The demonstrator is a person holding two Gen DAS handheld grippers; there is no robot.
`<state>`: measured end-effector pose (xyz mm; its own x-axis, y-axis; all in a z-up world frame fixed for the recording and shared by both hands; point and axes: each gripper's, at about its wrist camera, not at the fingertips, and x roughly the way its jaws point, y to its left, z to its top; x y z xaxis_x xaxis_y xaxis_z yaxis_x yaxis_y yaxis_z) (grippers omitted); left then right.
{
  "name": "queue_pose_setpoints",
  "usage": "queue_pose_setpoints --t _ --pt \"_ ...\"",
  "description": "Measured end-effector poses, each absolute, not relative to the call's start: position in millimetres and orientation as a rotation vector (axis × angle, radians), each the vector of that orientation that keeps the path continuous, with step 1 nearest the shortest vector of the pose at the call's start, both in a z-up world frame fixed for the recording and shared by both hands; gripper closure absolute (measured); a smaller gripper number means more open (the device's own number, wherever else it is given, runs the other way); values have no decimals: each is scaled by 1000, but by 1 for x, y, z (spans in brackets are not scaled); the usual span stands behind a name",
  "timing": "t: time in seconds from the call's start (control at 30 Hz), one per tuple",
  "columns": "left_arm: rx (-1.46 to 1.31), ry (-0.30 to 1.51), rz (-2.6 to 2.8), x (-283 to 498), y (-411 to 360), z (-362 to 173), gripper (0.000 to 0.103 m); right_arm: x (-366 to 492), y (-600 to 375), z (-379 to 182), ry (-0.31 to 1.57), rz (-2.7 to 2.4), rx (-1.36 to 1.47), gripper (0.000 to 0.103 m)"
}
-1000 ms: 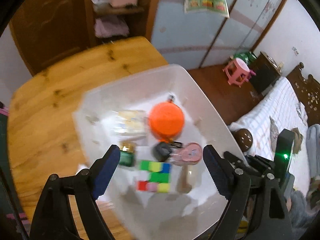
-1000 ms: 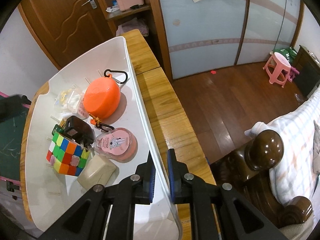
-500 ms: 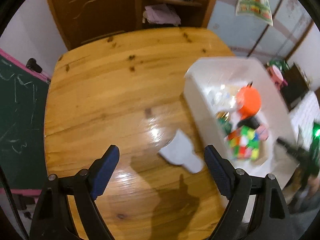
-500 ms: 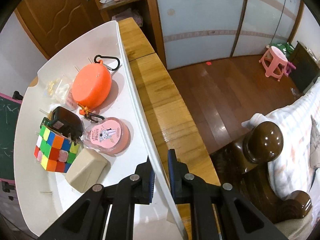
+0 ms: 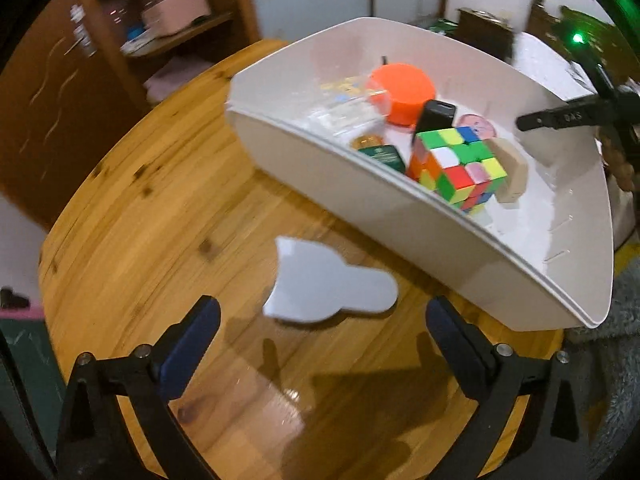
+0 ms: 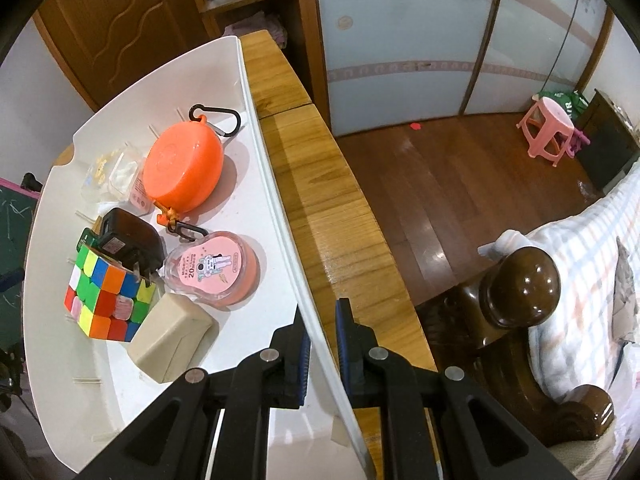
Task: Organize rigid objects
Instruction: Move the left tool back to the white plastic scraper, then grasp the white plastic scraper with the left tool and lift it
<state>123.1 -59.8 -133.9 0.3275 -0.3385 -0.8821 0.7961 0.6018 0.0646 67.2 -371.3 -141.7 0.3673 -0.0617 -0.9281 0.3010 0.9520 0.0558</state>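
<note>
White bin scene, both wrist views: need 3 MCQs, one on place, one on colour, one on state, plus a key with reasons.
1. Where does the pale flat piece lie?
A. inside the white bin
B. on the wooden table beside the bin
C. on the floor

2. What colour is the round case with the carabiner?
A. orange
B. blue
C. black

3. What is the right gripper doing?
A. hanging open over the cube
B. shut on the white bin's wall
C. holding the beige block

Key: B, the piece rests on the wooden table outside the white bin; A, the case is plainly orange; B, its pads clamp the bin's rim.
</note>
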Motion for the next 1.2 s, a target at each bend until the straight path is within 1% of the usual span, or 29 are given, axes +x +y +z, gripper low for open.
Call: queue_pose_setpoints --t 0.5,0.73,0.77,0.83,0.87,0.9,1.2 --pt "750 966 -908 124 -94 -175 1 68 -372 -142 1187 -243 236 91" --pt "717 990 -914 131 -93 -180 0 68 -373 -142 1190 -245 239 91" --pt "707 995 -915 132 -91 -180 2 68 -373 -143 1191 -245 239 91" --pt "669 1012 -926 134 -87 -179 8 68 -374 -143 1191 -245 240 90" --pt "650 1024 -924 135 -84 -179 15 68 -374 -143 1191 -245 241 90" --pt "626 1028 -915 137 -81 -177 17 68 -374 -144 1191 -246 242 90" --pt "511 1045 -748 137 -57 -170 17 68 -374 -144 1191 -246 239 90"
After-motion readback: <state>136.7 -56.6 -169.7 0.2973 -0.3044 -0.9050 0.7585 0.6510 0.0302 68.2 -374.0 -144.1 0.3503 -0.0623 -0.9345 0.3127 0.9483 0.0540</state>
